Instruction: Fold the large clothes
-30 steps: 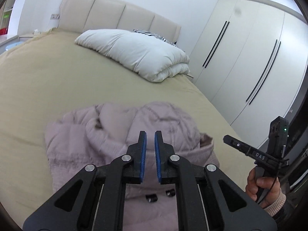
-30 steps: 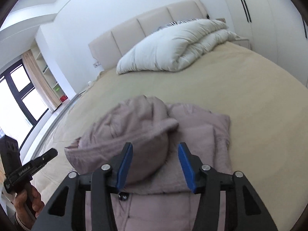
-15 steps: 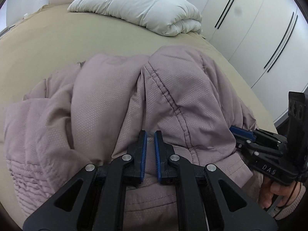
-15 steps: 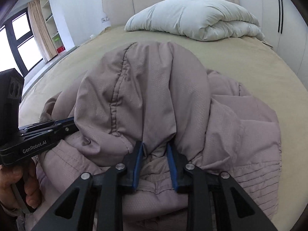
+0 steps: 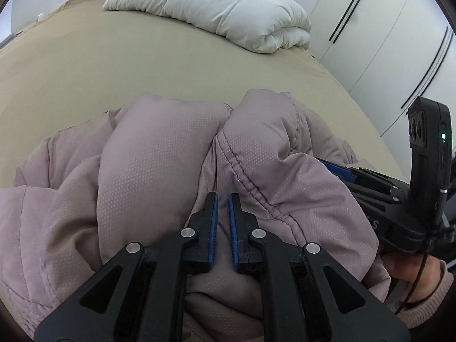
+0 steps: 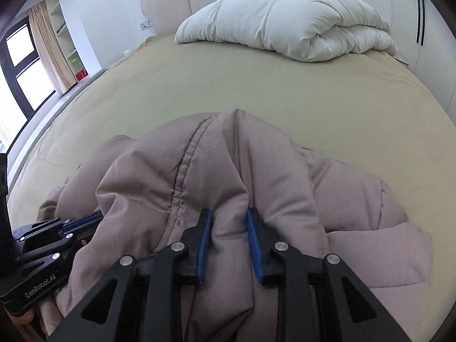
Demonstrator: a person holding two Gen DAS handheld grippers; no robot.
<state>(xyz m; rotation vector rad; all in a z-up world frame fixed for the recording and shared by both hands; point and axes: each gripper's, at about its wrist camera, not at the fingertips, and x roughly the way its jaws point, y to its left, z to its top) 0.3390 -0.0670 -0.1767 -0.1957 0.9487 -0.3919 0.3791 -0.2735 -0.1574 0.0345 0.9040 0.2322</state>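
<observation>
The right gripper (image 6: 229,243) grasps a ridge of the puffy mauve quilted jacket (image 6: 205,171); the left gripper (image 5: 223,223) is clenched on nothing visible. Folding looks barely begun on the bed (image 6: 256,85).

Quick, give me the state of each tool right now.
Left tool: shut, nothing visible between its blue pads, tips against the puffy mauve quilted jacket.
Right tool: shut on a fold of that jacket.
</observation>
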